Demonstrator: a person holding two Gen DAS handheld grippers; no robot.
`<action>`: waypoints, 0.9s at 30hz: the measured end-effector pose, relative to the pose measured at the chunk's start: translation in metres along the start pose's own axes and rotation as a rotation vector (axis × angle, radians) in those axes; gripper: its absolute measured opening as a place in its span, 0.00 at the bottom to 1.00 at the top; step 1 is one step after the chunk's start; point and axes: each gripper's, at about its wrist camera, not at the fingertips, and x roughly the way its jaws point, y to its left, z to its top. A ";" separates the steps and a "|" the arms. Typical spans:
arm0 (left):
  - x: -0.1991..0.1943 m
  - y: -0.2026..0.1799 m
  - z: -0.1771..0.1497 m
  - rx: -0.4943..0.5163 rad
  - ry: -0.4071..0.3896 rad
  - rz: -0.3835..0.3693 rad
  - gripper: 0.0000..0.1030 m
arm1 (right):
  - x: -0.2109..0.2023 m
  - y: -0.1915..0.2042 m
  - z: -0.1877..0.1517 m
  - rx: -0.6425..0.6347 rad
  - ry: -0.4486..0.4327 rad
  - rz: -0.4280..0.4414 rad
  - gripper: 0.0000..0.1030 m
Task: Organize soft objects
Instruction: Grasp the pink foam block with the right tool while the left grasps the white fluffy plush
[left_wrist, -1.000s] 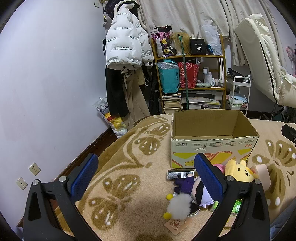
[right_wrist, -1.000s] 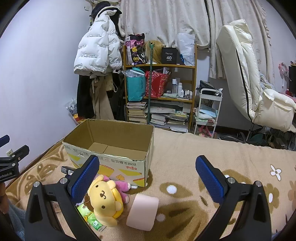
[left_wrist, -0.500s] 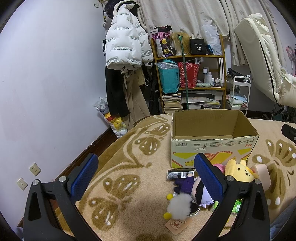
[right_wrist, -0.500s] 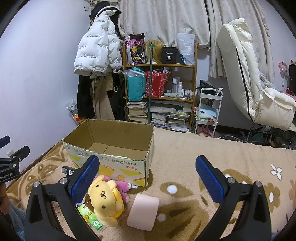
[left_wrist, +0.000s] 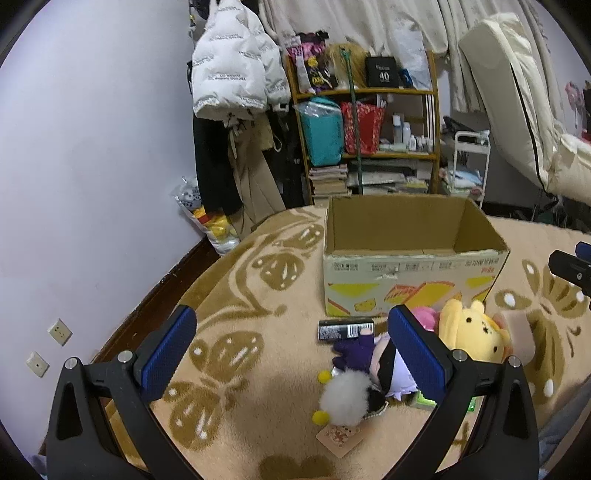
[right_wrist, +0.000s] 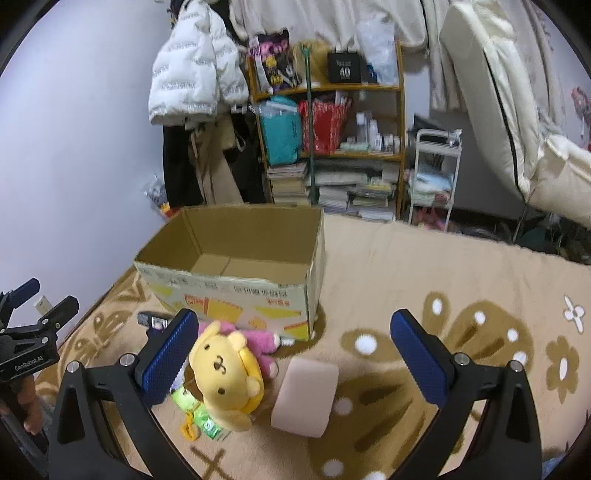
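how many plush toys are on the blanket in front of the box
4 visible: yellow dog plush, pink plush behind it, purple-haired doll, white fluffy pompom toy nearest. Others may be hidden.

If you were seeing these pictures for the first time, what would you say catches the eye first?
The open, empty brown cardboard box at the middle of the beige patterned blanket draws the eye first. Right in front of it lies a bright yellow plush dog, with a pale pink foam block beside it and a fluffy white pompom toy nearby. Both open blue-padded tools, left and right, frame the views.
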 end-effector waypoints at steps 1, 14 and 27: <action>0.002 -0.002 -0.001 0.007 0.012 0.002 0.99 | 0.003 -0.001 -0.002 0.003 0.020 -0.002 1.00; 0.041 -0.025 -0.014 0.073 0.190 -0.033 0.99 | 0.035 -0.007 -0.007 0.014 0.159 -0.010 1.00; 0.086 -0.019 -0.028 -0.004 0.370 -0.148 0.99 | 0.084 -0.017 -0.016 0.071 0.314 -0.071 0.87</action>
